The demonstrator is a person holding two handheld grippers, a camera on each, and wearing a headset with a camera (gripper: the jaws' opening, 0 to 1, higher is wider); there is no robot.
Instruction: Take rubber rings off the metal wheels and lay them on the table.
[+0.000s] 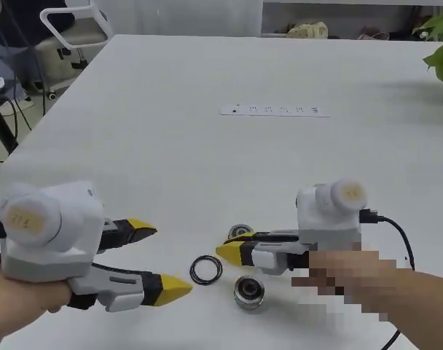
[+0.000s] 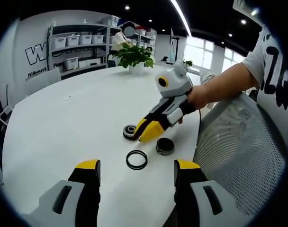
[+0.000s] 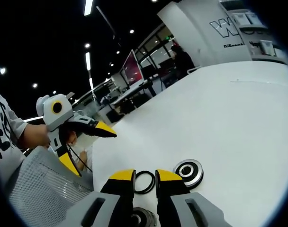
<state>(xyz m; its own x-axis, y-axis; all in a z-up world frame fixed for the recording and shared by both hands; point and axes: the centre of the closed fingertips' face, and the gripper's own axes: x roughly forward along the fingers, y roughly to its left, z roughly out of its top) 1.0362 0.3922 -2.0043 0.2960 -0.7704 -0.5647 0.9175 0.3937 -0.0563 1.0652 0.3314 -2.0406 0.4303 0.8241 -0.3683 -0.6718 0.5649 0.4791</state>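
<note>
A thin black rubber ring (image 1: 205,269) lies flat and free on the smooth white table (image 1: 207,146). Beside it sit two small round metal wheels. The nearer wheel (image 1: 248,292) looks bare, and the farther wheel (image 1: 240,231) seems to wear a dark ring. The right gripper (image 1: 232,251) hangs between them, jaws nearly together on nothing; the left gripper (image 1: 162,257) is spread wide, empty. Better to pin the farther wheel with one claw and peel with the other, lest it skid. A white power strip (image 1: 275,110) lies well apart, and a green plant (image 1: 441,51) stands at the far edge.
</note>
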